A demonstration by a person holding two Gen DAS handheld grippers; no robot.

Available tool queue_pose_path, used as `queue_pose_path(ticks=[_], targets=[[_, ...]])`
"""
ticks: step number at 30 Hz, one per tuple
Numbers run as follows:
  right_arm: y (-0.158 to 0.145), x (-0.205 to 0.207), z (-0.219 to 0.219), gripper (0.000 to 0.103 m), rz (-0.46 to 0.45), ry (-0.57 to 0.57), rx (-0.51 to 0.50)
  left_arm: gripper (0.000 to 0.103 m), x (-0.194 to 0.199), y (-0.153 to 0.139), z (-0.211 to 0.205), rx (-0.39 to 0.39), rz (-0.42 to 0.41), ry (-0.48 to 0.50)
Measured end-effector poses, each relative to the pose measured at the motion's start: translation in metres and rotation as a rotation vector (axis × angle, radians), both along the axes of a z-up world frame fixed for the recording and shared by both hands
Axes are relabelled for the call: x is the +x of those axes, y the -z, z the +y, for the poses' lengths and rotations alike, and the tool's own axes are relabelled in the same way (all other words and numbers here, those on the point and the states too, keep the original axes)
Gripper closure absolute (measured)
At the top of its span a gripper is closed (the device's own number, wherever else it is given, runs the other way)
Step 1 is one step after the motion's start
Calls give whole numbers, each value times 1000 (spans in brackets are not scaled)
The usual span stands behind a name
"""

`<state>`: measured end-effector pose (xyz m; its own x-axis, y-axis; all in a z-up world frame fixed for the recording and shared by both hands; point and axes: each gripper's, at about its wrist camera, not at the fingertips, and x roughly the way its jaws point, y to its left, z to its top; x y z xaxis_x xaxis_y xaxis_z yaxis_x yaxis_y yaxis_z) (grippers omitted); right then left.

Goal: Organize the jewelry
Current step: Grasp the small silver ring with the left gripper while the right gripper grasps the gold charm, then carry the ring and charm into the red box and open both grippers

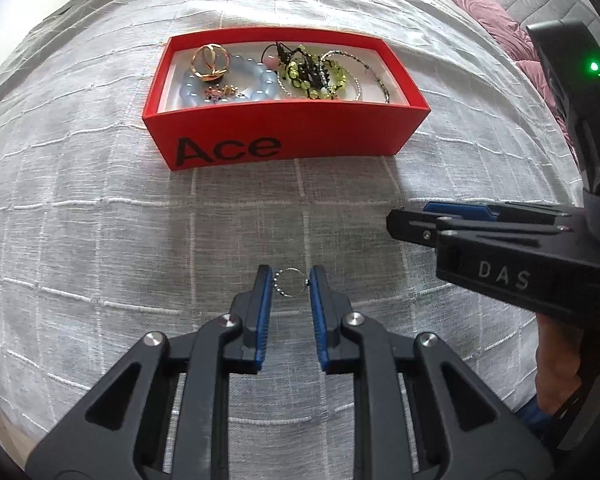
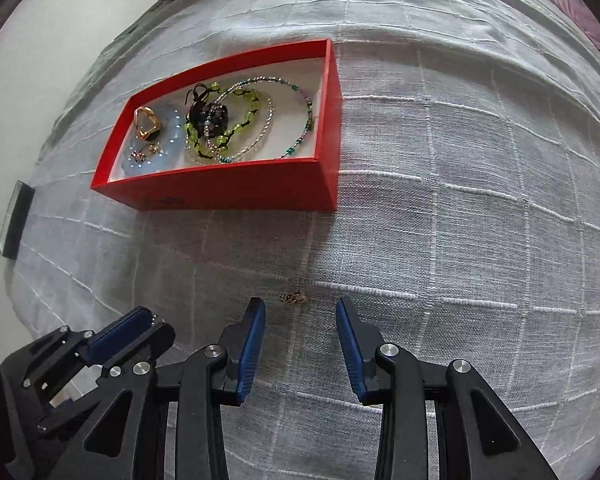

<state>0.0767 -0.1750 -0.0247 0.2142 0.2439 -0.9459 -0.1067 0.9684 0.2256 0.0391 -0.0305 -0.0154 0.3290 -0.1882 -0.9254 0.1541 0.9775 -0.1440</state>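
Note:
A red box (image 1: 284, 136) marked "Ace" sits on the grey bedspread and holds several bracelets and rings; it also shows in the right wrist view (image 2: 236, 190). My left gripper (image 1: 290, 280) has its blue pads either side of a small silver beaded ring (image 1: 291, 283), which spans the gap between the tips. My right gripper (image 2: 300, 312) is open just short of a small gold earring (image 2: 294, 299) lying on the bedspread. The right gripper shows side-on in the left wrist view (image 1: 404, 224). The left gripper shows at the lower left of the right wrist view (image 2: 148, 322).
The grey checked bedspread (image 2: 460, 200) covers the whole work surface. A pink cushion (image 1: 500, 28) lies at the far right. A dark flat object (image 2: 16, 220) sits at the left edge of the bed.

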Motion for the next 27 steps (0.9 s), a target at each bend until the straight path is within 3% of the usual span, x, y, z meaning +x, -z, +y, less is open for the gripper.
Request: queue_pose_path(ticks=[4,9,12,18,27], targets=[[3,2,8,67,-38,-28,-32,82,-1,0,0,-3,2,-2],[4,0,16,84,-72,-45,-70,82,1,0,2,-5,2,-3],[7,-1,18,89,-83,-55,-107,82,2,0,2,-3,3,-3],[6,-4,22,92,-91,-64,-130,82,1,0,0,-1,4,-1],[-11,-4,22,92,-99,-48,-74,82,3,-4,8,-14,-5,-15]])
